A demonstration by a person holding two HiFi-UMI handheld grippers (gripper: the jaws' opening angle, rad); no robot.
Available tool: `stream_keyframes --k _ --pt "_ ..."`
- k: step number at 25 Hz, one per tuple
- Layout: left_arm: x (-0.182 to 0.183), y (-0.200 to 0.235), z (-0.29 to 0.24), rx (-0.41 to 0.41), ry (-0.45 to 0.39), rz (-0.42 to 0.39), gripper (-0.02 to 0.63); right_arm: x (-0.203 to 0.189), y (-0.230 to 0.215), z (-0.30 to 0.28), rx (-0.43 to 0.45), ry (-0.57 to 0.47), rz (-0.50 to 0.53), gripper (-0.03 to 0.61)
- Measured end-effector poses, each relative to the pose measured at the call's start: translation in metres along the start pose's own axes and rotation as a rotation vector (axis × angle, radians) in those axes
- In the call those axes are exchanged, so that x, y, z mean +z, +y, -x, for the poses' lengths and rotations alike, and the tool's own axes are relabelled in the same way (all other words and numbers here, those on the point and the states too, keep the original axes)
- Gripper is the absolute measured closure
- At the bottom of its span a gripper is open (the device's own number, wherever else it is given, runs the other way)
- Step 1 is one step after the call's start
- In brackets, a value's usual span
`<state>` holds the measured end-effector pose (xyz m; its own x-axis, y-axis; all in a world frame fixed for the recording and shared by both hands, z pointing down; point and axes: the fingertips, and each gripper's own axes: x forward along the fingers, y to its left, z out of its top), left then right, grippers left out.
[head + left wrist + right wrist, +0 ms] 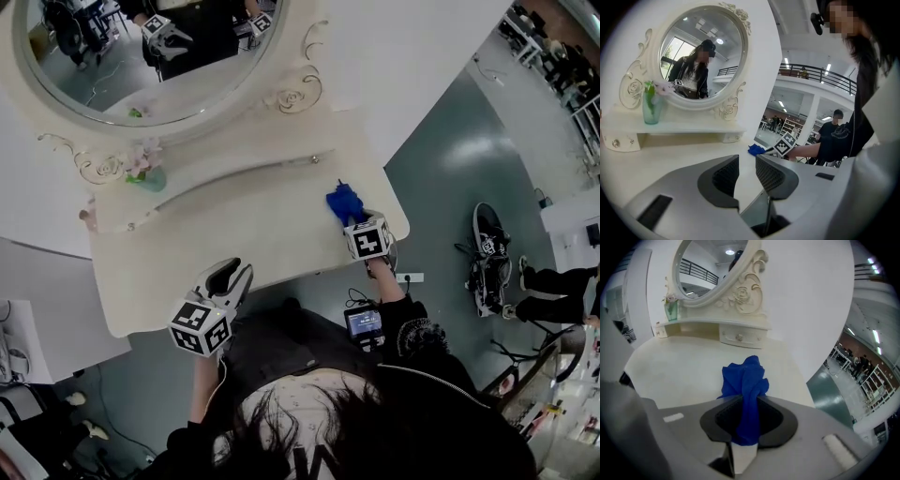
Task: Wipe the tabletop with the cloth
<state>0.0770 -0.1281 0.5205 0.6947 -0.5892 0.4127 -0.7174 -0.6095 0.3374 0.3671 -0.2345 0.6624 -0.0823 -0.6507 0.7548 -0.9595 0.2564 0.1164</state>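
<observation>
The cloth (744, 380) was clamped in the right gripper (747, 420) at the right end of the tabletop (234, 248), while the left gripper (746, 173) was held narrowly parted and empty at the near left.

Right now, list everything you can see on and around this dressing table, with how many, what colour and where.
Cream tabletop: one, cream, under both grippers.
Oval mirror in a scrolled frame: one, cream frame, behind the raised shelf.
Glass vase of pale flowers: one, green, on the shelf's left part.
Blue cloth: one, blue, bunched at the tabletop's right end.
Left gripper: grey, at the tabletop's front edge, jaws slightly apart, empty.
Right gripper: grey, jaws clamped on the cloth.
</observation>
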Motion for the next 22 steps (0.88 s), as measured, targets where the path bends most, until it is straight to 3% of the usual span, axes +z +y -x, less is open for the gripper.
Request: stream_keyframes --k 4,10,22 --pt "0.002 -0.009 -0.009 0.003 0.007 -0.011 0.503 -0.013 -0.042 0.005 -0.035 0.022 -0.05 0.491" --pt "0.001 -0.018 -0.016 0.009 0.033 -0.023 0.503 -0.04 -0.108 0.013 -0.158 0.066 -0.11 0.491" --pt "-0.011 -0.006 0.014 0.086 0.068 0.008 0.503 -0.046 -0.122 0.009 -0.195 0.044 -0.123 0.492"
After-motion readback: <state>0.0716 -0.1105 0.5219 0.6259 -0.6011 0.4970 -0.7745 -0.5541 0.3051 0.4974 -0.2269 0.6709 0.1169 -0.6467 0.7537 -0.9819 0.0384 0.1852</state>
